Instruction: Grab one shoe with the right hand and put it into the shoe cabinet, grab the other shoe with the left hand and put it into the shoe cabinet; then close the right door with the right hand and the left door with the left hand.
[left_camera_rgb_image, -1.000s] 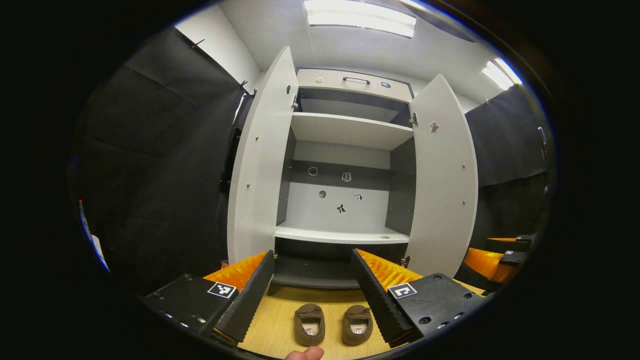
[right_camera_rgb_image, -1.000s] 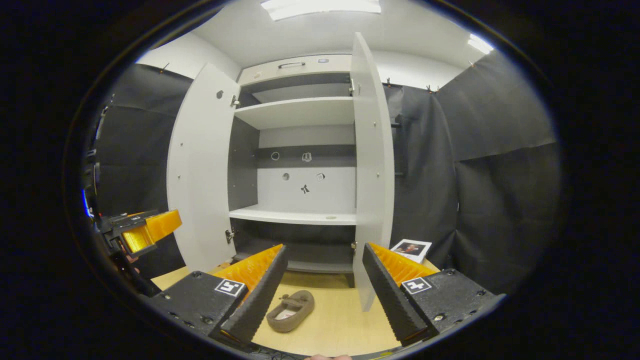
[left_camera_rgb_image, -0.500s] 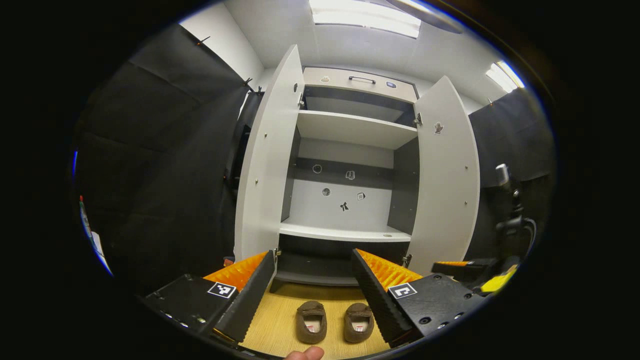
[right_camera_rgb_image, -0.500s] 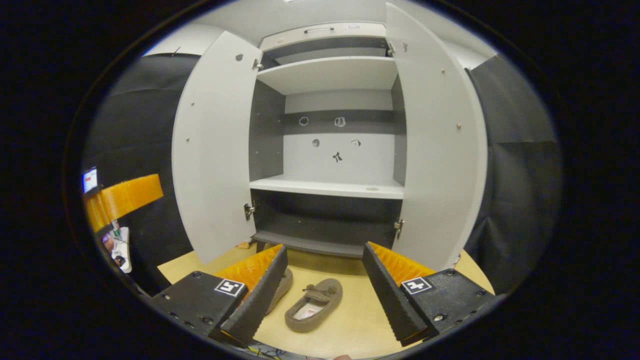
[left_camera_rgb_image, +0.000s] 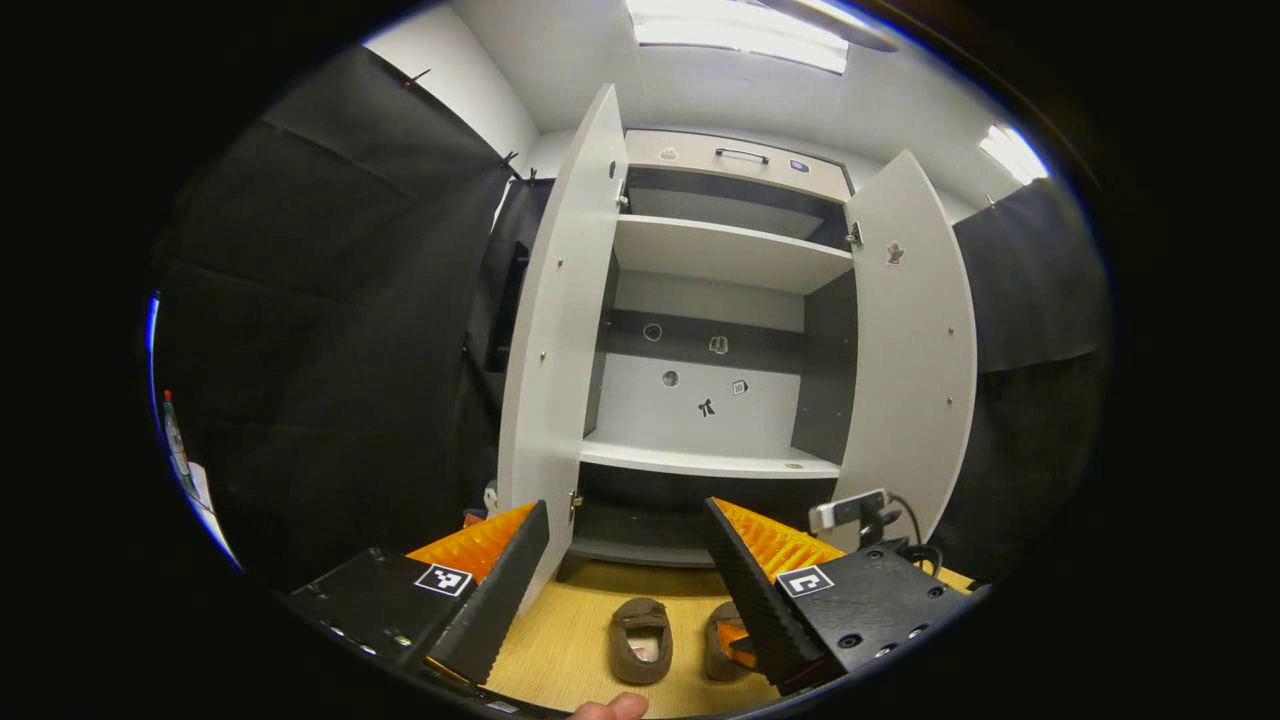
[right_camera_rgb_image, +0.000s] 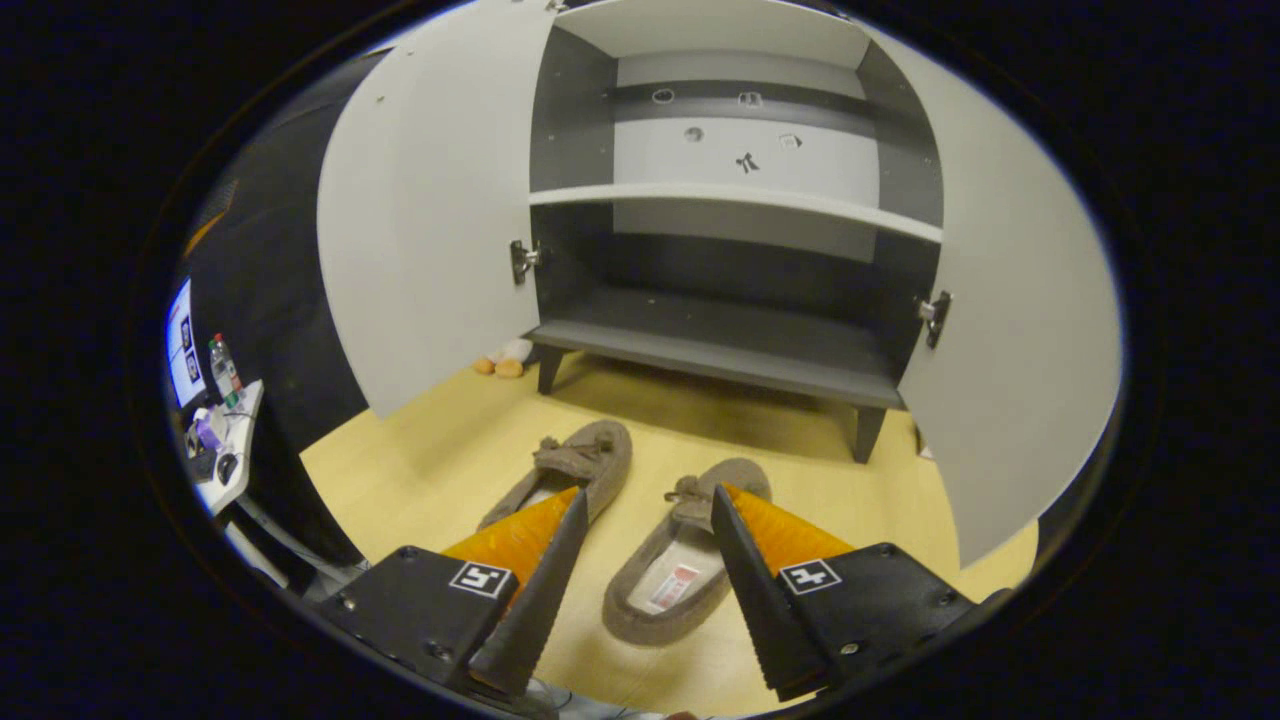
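Two brown slippers lie side by side on the wooden floor in front of the open shoe cabinet (right_camera_rgb_image: 720, 345). In the right gripper view my right gripper (right_camera_rgb_image: 648, 498) is open and low over the right slipper (right_camera_rgb_image: 670, 575), one finger on each side of it. The left slipper (right_camera_rgb_image: 578, 465) lies just beyond the left finger. In the left gripper view my left gripper (left_camera_rgb_image: 625, 510) is open and empty, held back above the left slipper (left_camera_rgb_image: 640, 652). The right slipper (left_camera_rgb_image: 718, 640) is partly hidden by my finger and the right gripper (left_camera_rgb_image: 850, 512). Both doors stand open.
The cabinet's left door (right_camera_rgb_image: 430, 220) and right door (right_camera_rgb_image: 1010, 330) swing out on either side of the slippers. Small soft objects (right_camera_rgb_image: 500, 360) lie by the cabinet's left leg. A desk with a bottle and a screen (right_camera_rgb_image: 215, 400) stands at the far left.
My right gripper has dropped and moved forward until its fingers straddle the right slipper. In the left gripper view it has come in over that slipper. The left gripper has barely shifted.
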